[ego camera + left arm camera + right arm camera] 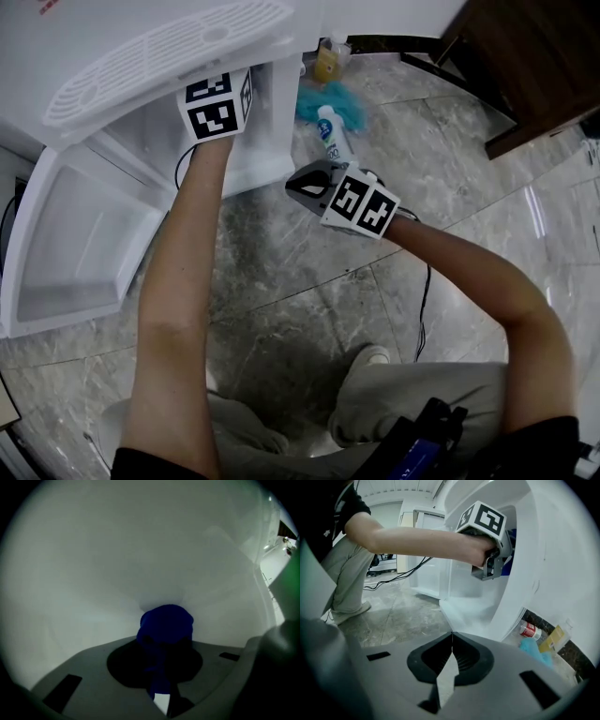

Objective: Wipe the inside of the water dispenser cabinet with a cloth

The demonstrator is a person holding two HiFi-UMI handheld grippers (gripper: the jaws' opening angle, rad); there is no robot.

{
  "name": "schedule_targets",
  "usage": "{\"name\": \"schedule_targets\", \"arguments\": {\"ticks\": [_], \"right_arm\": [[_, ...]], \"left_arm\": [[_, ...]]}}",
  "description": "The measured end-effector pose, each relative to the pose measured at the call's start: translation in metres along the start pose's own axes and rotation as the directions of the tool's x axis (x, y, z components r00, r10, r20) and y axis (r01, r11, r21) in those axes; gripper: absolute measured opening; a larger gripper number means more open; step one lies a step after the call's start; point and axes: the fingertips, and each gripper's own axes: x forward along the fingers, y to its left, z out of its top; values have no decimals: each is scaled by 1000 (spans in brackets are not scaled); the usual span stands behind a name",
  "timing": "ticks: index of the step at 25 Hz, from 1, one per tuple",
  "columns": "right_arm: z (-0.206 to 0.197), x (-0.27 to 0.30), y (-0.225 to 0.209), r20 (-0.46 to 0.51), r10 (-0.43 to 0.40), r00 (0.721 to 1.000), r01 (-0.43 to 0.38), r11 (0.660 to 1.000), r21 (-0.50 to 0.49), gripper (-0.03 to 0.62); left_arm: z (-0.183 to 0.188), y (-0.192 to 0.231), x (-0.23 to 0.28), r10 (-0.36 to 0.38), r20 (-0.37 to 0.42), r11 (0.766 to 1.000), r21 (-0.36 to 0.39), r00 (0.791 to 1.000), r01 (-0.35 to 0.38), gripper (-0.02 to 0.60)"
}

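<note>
The white water dispenser cabinet stands open at the upper left, its door swung out to the left. My left gripper reaches into the cabinet opening; only its marker cube shows in the head view. In the left gripper view it is shut on a bunched dark blue cloth, which is pressed against the white inner wall. My right gripper hovers over the floor in front of the cabinet, shut and empty. The right gripper view shows the left gripper with blue cloth inside the cabinet.
A white bottle lies on a turquoise cloth to the right of the cabinet, beside a yellow carton. A dark wooden cabinet stands at the upper right. Cables trail over the marble floor. My legs and a shoe are below.
</note>
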Motion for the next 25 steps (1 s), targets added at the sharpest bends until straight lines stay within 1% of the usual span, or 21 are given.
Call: {"name": "schedule_targets", "arguments": {"ticks": [2, 4, 7, 10, 15, 17, 21, 25], "right_arm": [[-5, 0, -1, -15, 0, 1000, 0, 1000, -7, -2], [-6, 2, -2, -19, 0, 1000, 0, 1000, -12, -2], [0, 7, -3, -9, 5, 1000, -5, 1000, -14, -2], [0, 10, 2, -6, 21, 1000, -21, 1000, -16, -2], [-15, 8, 18, -31, 64, 997, -65, 998, -16, -2], [-22, 6, 22, -46, 73, 996, -74, 997, -17, -2], [-26, 9, 22, -66, 80, 995, -82, 996, -26, -2], [-17, 15, 18, -54, 80, 995, -82, 996, -39, -2]], "left_arm": [[-2, -4, -8, 12, 10, 1000, -7, 1000, -12, 71], [-2, -10, -17, 20, 36, 1000, -3, 999, -20, 72], [-2, -13, -21, 40, 57, 998, 38, 998, -42, 71], [-3, -7, -11, 46, 50, 997, 60, 998, -49, 71], [-3, 6, 4, 72, 17, 996, 50, 997, -73, 71], [-9, 5, 3, 74, 1, 997, 25, 997, -74, 71], [-5, -6, -13, 66, 34, 998, 8, 997, -66, 71], [-5, -12, -20, 62, 42, 998, 7, 997, -63, 71]]}}
